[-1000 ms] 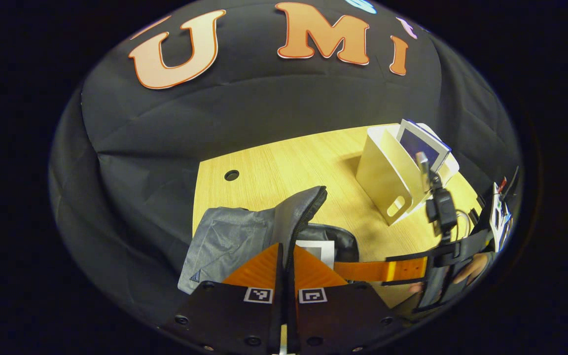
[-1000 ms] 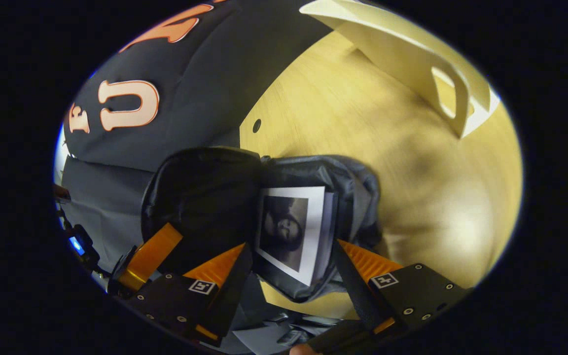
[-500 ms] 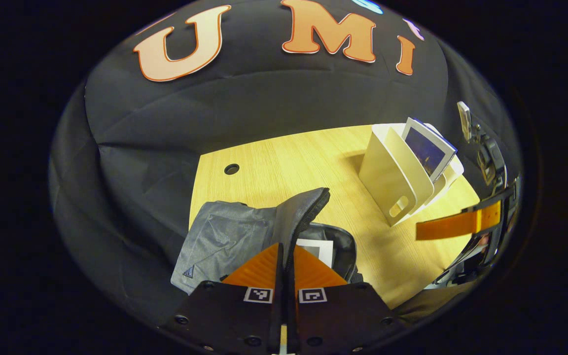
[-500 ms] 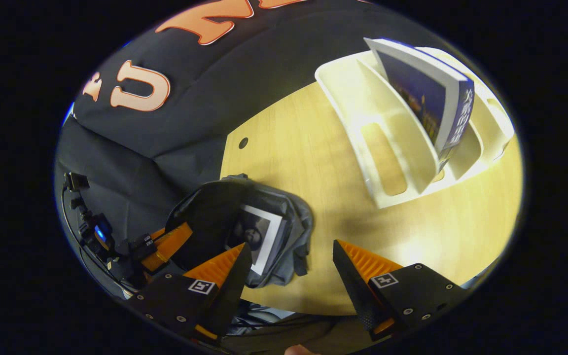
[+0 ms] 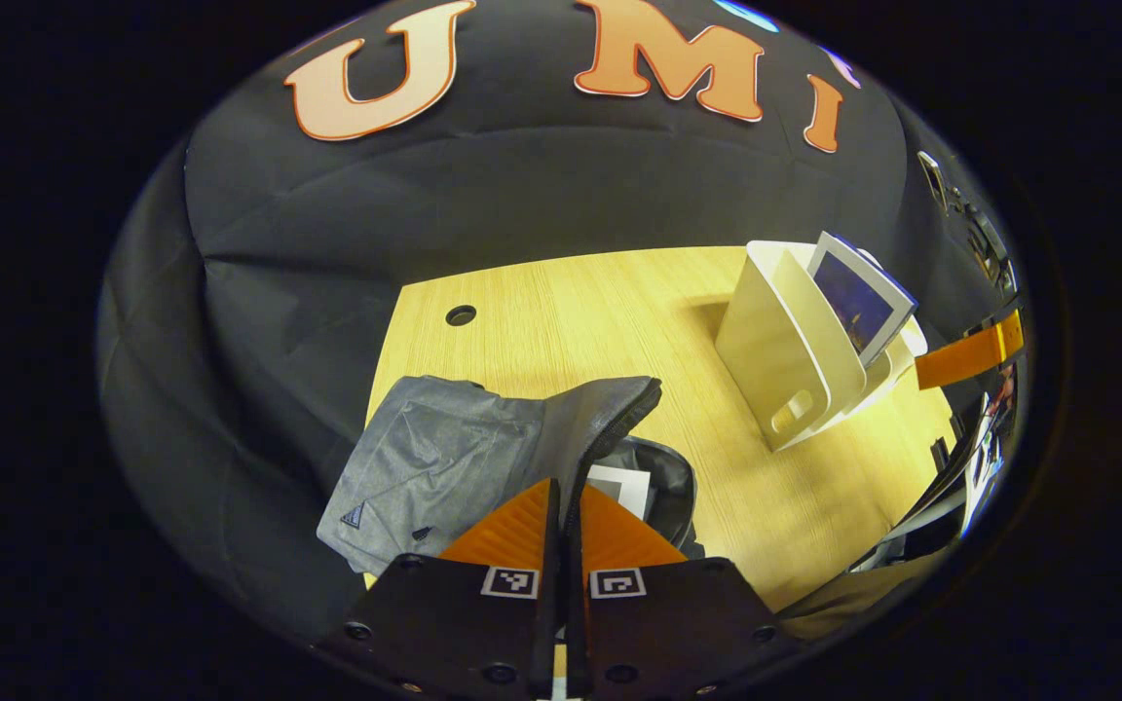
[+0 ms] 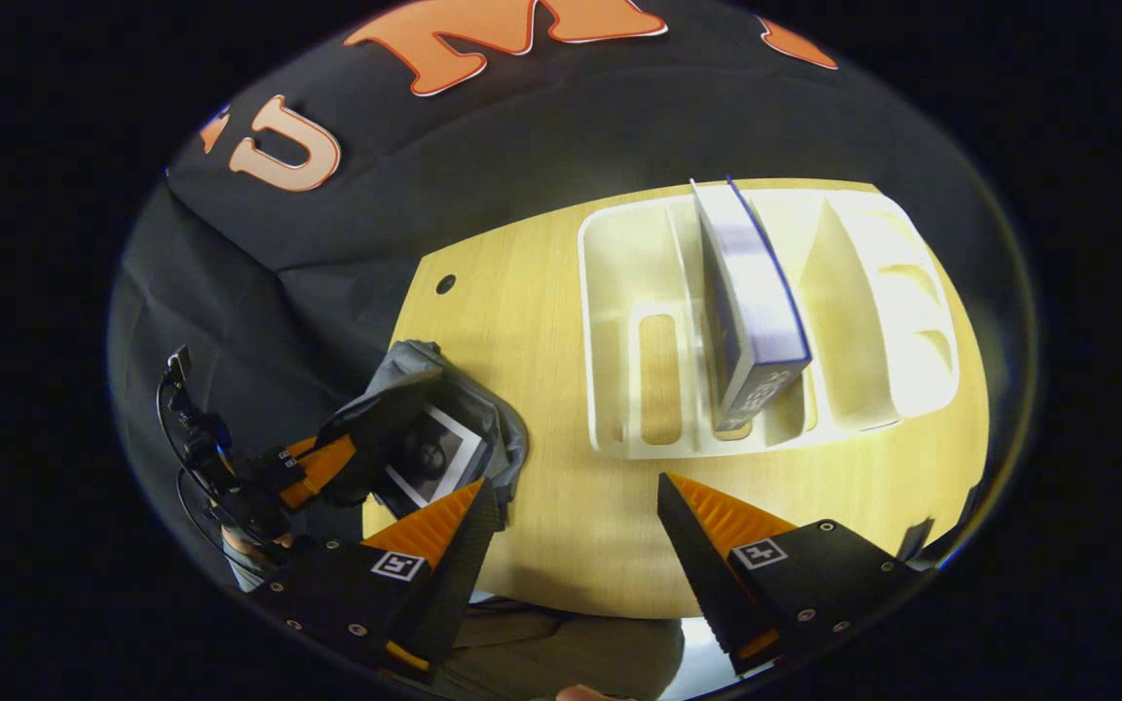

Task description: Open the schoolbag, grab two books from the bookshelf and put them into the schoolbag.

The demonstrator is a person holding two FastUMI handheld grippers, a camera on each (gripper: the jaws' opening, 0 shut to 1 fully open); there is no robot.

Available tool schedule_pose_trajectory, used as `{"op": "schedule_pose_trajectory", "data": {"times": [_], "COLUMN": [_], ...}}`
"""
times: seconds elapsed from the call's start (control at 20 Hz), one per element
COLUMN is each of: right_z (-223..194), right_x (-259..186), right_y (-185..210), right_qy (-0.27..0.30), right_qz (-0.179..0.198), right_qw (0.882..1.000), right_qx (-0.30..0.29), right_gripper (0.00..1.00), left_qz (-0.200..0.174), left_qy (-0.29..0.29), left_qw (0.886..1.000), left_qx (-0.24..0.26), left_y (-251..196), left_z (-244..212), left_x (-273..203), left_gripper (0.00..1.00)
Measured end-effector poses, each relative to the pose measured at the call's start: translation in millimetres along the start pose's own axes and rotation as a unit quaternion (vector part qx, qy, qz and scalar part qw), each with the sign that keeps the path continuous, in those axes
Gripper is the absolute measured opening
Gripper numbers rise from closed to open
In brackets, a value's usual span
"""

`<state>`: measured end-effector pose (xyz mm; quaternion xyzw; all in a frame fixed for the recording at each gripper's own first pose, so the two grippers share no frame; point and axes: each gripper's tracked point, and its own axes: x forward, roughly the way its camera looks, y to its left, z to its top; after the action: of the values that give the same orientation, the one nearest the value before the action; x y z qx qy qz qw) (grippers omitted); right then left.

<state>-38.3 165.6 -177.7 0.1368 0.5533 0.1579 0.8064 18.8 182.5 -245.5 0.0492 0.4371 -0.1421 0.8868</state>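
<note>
The grey schoolbag (image 5: 444, 458) lies on the wooden table. My left gripper (image 5: 562, 506) is shut on its raised flap (image 5: 600, 419), holding the mouth open. A white-bordered book (image 5: 619, 484) sits inside the bag, also seen in the right gripper view as the book (image 6: 430, 458) in the schoolbag (image 6: 483, 419). My right gripper (image 6: 576, 501) is open and holds nothing; it hangs above the table in front of the cream bookshelf (image 6: 639, 360). One blue book (image 6: 751, 321) stands in the bookshelf's middle slot. In the left gripper view the bookshelf (image 5: 775, 360) holds the blue book (image 5: 858, 302), and the right gripper's orange finger (image 5: 970, 355) shows beside it.
The wooden table (image 6: 542, 526) has a round cable hole (image 5: 461, 314) near its far left corner. Bare tabletop lies between the bag and the bookshelf. The left gripper's hand and cables (image 6: 220, 467) are at the left of the right gripper view.
My right gripper has drawn back and up from the bag, leaving the white-bordered book inside, and now faces the bookshelf. My left gripper still holds the flap.
</note>
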Motion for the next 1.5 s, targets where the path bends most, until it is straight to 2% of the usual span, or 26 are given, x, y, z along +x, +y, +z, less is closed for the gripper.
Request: {"op": "schedule_pose_trajectory", "data": {"times": [0.2,0.25,0.6,0.95,1.15,1.3,1.35,1.4,1.5], "right_z": [30.8,38.4,86.4,112.2,118.4,123.7,124.2,123.1,126.0], "right_x": [-18.4,-21.6,-21.2,19.4,52.4,67.9,71.9,74.9,76.2], "right_y": [-33.4,-39.5,-61.4,-82.2,-96.5,-103.3,-105.1,-106.6,-114.2], "right_qy": [0.0,0.002,0.009,0.056,0.08,0.087,0.09,0.095,0.093], "right_qz": [-0.043,-0.052,-0.066,-0.063,-0.072,-0.08,-0.082,-0.083,-0.094], "right_qw": [0.998,0.998,0.994,0.993,0.991,0.991,0.991,0.991,0.99], "right_qx": [-0.04,-0.044,-0.082,-0.084,-0.077,-0.061,-0.059,-0.054,-0.042], "right_gripper": [0.99,0.98,0.98,0.95,0.86,0.72,0.8,0.61,0.52], "left_qz": [0.011,0.014,0.037,0.078,0.097,0.111,0.114,0.118,0.121], "left_qy": [0.004,0.005,0.011,0.022,0.036,0.043,0.045,0.048,0.053], "left_qw": [1.0,1.0,0.998,0.995,0.992,0.99,0.989,0.989,0.988], "left_qx": [-0.01,-0.013,-0.043,-0.052,-0.068,-0.076,-0.078,-0.08,-0.083], "left_y": [-1.6,-0.5,-4.4,-4.5,-6.4,-6.4,-6.3,-6.3,-6.8], "left_z": [-1.0,-3.3,-13.2,-27.9,-35.4,-39.5,-40.1,-41.5,-42.7], "left_x": [2.1,2.0,-2.5,-10.2,-11.9,-15.4,-15.3,-15.0,-15.7], "left_gripper": [0.07,0.05,0.05,0.05,0.05,0.05,0.05,0.05,0.05]}}
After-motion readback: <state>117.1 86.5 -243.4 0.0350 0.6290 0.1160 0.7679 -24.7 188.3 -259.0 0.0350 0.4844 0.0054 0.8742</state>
